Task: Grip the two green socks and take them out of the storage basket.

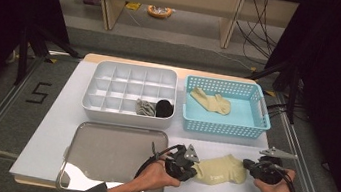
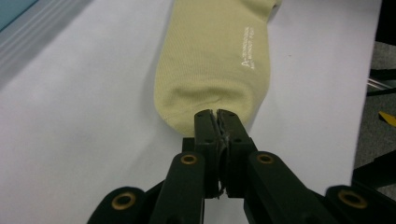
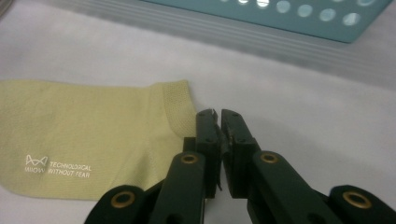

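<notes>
Where your forearms enter at the near edge of the bench (image 1: 47,134), your left gripper (image 1: 187,168) meets the toe end of the yellow sock (image 1: 221,170), which lies flat on the white surface between your two hands; in the left gripper view its fingers (image 2: 205,128) are pressed together at the sock's toe edge (image 2: 212,60), though whether they pinch fabric cannot be told. Your right gripper (image 1: 254,167) sits at the cuff end; in the right gripper view its fingers (image 3: 208,128) are pressed together just beside the ribbed cuff, holding nothing. Left of the sock lies a metal tray (image 1: 102,139). Farther off stand a white divided box (image 1: 131,90) holding a grey sock (image 1: 145,107) and a black sock (image 1: 164,108), and a blue basket (image 1: 222,126) holding a second yellow sock (image 1: 210,101).
</notes>
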{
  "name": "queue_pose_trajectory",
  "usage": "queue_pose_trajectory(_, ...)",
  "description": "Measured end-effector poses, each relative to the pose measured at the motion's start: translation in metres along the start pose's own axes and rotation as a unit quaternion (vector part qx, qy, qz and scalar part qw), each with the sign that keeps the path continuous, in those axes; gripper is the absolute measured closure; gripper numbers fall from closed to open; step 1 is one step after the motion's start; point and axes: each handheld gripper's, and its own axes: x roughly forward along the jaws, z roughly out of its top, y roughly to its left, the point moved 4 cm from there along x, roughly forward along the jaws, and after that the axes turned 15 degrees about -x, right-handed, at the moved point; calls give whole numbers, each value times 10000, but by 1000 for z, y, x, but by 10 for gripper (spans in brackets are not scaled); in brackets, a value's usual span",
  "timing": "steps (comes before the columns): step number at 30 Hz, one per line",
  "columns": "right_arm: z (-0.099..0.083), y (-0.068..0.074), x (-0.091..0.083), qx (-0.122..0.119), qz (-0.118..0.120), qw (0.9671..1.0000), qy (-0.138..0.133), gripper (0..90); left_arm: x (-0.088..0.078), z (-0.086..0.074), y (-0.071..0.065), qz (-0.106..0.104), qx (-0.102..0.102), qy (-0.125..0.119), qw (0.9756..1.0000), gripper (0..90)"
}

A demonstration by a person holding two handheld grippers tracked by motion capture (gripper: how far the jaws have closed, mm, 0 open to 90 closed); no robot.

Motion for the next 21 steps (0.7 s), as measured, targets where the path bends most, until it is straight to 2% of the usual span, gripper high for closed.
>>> queue_pose_trajectory(1, 1, 2, 0, 22, 3, 10000, 41, 866, -1, -2, -2, -86, -115, -9, 9999, 868)
queue_pose_trajectory(2, 1, 4, 2, -28, 10, 10000, 66, 865, -1, -4, -3, -139, -137, -7, 9998, 868)
queue_pose_trajectory(3, 1, 4, 5, -145, 28, 9999, 84, 864, -2, -5, -3, -115, -67, 17, 9999, 867)
queue_pose_trajectory(4, 0, 6, 6, -116, 4, 9998, 151, 862, -1, -7, -2, -46, -63, 36, 10000, 865)
queue_pose_trajectory(5, 0, 4, 9, -277, -14, 9996, 101, 855, -1, -7, 0, -44, -50, 38, 10000, 862)
queue_pose_trajectory(7, -1, 6, 8, -25, 2, 9998, 199, 798, -1, -7, 2, -45, -151, -17, 9999, 813)
queue_pose_trajectory(8, 0, 6, 7, 6, -20, 9999, 127, 770, -3, -6, 4, 7, -103, -49, 9999, 768)
queue_pose_trajectory(10, 2, 5, 0, -84, -29, 9999, 112, 720, -10, -6, 3, 50, -175, -227, 9996, 691)
queue_pose_trajectory(11, 5, 5, -5, -86, 15, 9999, 77, 697, -14, -6, 4, -33, -79, -246, 9997, 657)
queue_pose_trajectory(12, 9, 4, -9, -143, -60, 9998, -104, 675, -17, -7, 3, -70, -122, -250, 9996, 605)
queue_pose_trajectory(13, 13, 4, -13, -45, -66, 9999, -140, 656, -23, -8, 3, 53, -234, -334, 9992, 572)
queue_pose_trajectory(14, 18, 3, -18, -160, -48, 9993, -320, 644, -25, -10, 3, 17, -162, -323, 9993, 544)
queue_pose_trajectory(16, 27, 7, -24, 97, -33, 9989, -459, 623, -32, -13, 3, 37, -248, -438, 9987, 500)
queue_pose_trajectory(17, 31, 4, -23, -59, -13, 9982, -603, 613, -37, -16, 5, 73, -194, -403, 9990, 480)
queue_pose_trajectory(19, 41, 5, -25, -86, 24, 9978, -652, 586, -43, -20, 8, 105, -187, -407, 9989, 445)
queue_pose_trajectory(20, 46, 6, -25, -67, 35, 9975, -696, 574, -46, -24, 8, 145, -404, -376, 9984, 426)
queue_pose_trajectory(21, 52, 7, -25, -114, 57, 9974, -707, 565, -49, -27, 9, 107, -372, -376, 9985, 413)
